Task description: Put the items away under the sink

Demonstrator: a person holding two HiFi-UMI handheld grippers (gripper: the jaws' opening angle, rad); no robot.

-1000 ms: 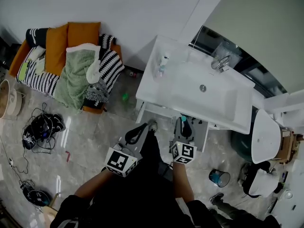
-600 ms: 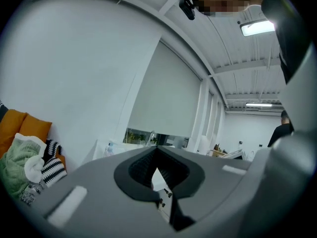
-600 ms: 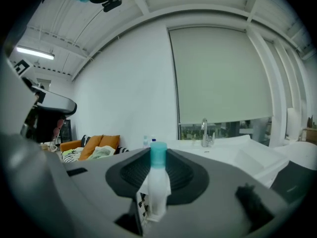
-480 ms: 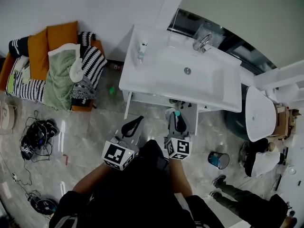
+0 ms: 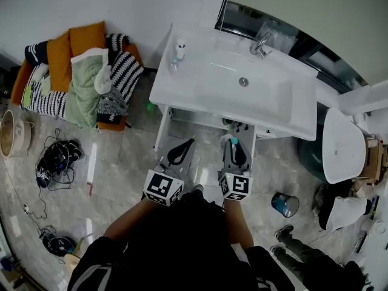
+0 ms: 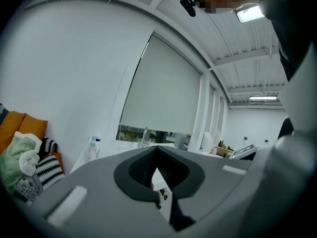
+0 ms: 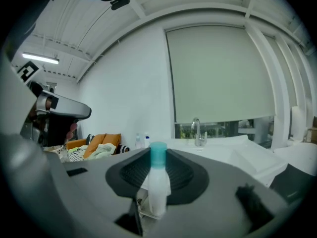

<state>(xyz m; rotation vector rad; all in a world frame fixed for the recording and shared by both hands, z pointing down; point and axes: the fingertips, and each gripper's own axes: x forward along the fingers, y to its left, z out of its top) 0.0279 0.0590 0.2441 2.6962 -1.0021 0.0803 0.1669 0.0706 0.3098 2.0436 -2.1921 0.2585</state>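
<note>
Both tongs have moved closer to the sink (image 5: 242,83) than they were a moment ago.

In the head view, the left tongs (image 5: 180,152) and the right tongs (image 5: 234,151) point at the front of the sink, side by side. The right tongs pinch a little bottle (image 5: 234,142) with a blue-green cap. The gap under the sink (image 5: 197,119) lies just ahead of the tips and lower down. So I think the bottle must go forward and down a bit. The right hand is the nearer one, since it holds the bottle.

In the left gripper view, the left tongs are pressed together at the tips, with nothing in them.

In the right gripper view, the bottle stands up straight between the pads, cap on top. The tap (image 7: 198,131) shows far behind it.
</note>
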